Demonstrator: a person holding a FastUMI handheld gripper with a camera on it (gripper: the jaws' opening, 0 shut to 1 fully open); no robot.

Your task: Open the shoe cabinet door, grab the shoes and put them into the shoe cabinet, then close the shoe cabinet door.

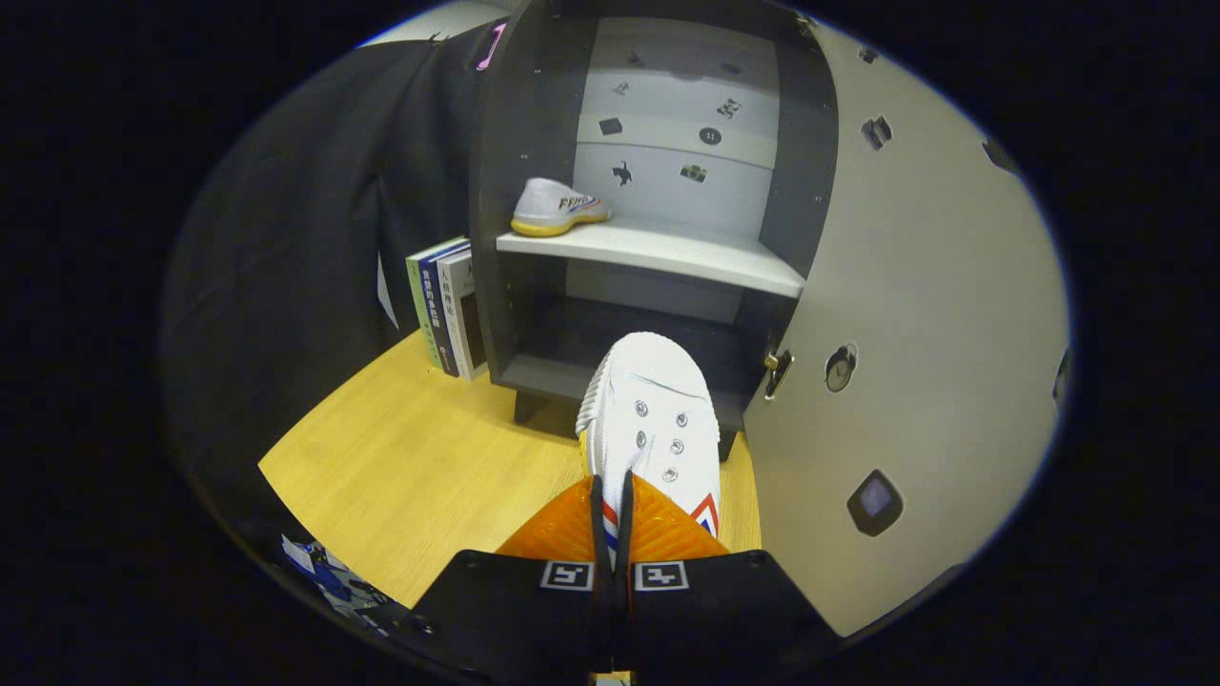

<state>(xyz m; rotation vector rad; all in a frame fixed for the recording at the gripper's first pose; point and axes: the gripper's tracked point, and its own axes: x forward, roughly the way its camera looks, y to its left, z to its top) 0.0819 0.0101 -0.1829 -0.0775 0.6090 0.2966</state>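
The gripper (611, 500) holds a white shoe (650, 419) by its rear edge: the two orange fingers (562, 529) are drawn close together with only a thin strip of the shoe's collar pinched between them, both pads pressing on it. The shoe extends forward from the fingertips, toe pointing at the lower compartment of the shoe cabinet (658, 191), and appears lifted clear of the wooden floor (429, 467) (contact underneath cannot be confirmed). Its upper shows metal eyelets and a red and blue stripe near the heel.

The cabinet door (915, 333) stands swung open to the right of the shoe, with a brass latch (777, 372) at its inner edge. Inside, a second white shoe (558, 207) with a yellow sole rests on the left end of the pale middle shelf (667, 252). The lower compartment beyond the held shoe's toe is dark.

A few books (446, 310) stand upright on the floor, touching the cabinet's left side.
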